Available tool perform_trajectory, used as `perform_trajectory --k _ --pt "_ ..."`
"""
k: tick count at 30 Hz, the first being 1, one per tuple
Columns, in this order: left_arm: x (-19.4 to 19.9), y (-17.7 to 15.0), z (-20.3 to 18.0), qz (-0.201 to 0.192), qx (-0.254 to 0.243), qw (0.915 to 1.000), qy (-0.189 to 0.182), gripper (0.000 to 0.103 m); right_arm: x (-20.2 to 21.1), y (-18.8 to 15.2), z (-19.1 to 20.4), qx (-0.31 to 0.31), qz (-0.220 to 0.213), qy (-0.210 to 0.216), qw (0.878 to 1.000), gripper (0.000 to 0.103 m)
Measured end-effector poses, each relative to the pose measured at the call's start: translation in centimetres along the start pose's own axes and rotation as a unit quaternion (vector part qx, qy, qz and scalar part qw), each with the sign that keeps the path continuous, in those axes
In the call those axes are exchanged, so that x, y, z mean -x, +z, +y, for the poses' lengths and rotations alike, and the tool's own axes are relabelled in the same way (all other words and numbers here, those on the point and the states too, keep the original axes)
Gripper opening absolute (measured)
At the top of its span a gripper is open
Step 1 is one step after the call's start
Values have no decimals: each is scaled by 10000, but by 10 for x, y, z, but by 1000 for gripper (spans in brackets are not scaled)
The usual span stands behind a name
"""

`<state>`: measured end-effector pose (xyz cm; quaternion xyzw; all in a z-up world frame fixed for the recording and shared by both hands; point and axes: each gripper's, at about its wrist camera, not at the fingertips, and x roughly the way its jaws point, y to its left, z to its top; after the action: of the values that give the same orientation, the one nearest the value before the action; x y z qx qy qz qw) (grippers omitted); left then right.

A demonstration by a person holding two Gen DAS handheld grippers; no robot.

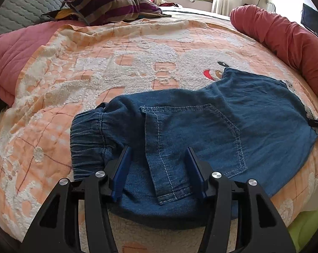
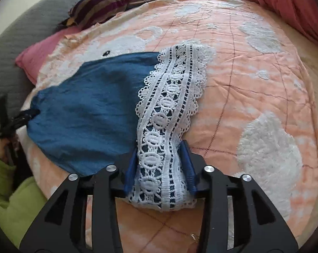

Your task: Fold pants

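Left wrist view: left gripper [image 1: 159,158] over the near waist end of the pants [image 1: 201,113]; blue pads apart, denim and a back pocket [image 1: 192,137] between them, no pinch visible; released
Right wrist view: right gripper [image 2: 160,158] clenched on the lace hem [image 2: 171,105]; pads pressing the bunched lace from both sides
Pants: spread along the near edge of the bed, on the peach quilt [image 1: 74,80]
Surroundings: striped pillow [image 1: 104,4] at the far edge; red bolster [image 1: 285,42] along the right edge

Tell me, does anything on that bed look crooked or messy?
Mostly tidy. The pants lie fairly flat on the blanket, but the lace hem bunches and bulges where the right hand-held gripper straddles it, and a pocket flap hangs loose near the waistband.
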<state>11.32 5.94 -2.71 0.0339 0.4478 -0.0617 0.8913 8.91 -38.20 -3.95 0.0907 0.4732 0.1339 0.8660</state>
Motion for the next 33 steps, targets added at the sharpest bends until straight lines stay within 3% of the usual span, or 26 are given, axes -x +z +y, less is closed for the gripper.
perform_trajectory --k 2,4,8,11,14,16,18,22,25,27,29,31,32,33 --pt "8 0 -2 -68 62 9999 63 51 17 1 3 96 -224 -241 9994 56" --pt "20 1 -10 -188 22 9998 93 63 36 1 9 266 -526 -288 9978 59" --pt "39 4 -44 -381 -349 9987 -17 66 57 3 31 732 -870 -344 9929 64" --pt "32 2 -67 -244 -594 9977 -235 71 47 0 47 904 -778 -146 9928 64" --pt "7 -10 -75 167 -714 9973 -20 72 28 -8 66 1235 -500 242 9908 64" --pt "-3 -19 -71 291 -726 9969 85 74 9 -15 73 1365 -178 263 9901 64" --pt "-1 -23 -61 245 -528 9983 -77 74 -11 -23 66 1184 180 246 9925 64" --pt "5 -26 -45 175 -270 9990 -323 74 -5 -27 63 1133 110 427 9926 64" --pt "9 -25 -45 110 -209 9992 -322 73 24 -19 55 920 -248 640 9934 64" --pt "21 -23 -51 -12 -249 9992 -317 75 49 -13 40 705 -711 467 9939 64" --pt "35 -18 -58 -206 -264 9979 -546 76 60 -8 20 438 -887 261 9947 64" --pt "39 -13 -63 -277 -304 9974 -591 76 58 -4 0 115 -822 189 9964 57" --pt "40 -11 -66 -302 -358 9974 -557 76 53 -5 -10 -14 -765 268 9967 46" --pt "38 -11 -67 -296 -378 9975 -518 76 48 -7 -17 -112 -712 325 9969 41"
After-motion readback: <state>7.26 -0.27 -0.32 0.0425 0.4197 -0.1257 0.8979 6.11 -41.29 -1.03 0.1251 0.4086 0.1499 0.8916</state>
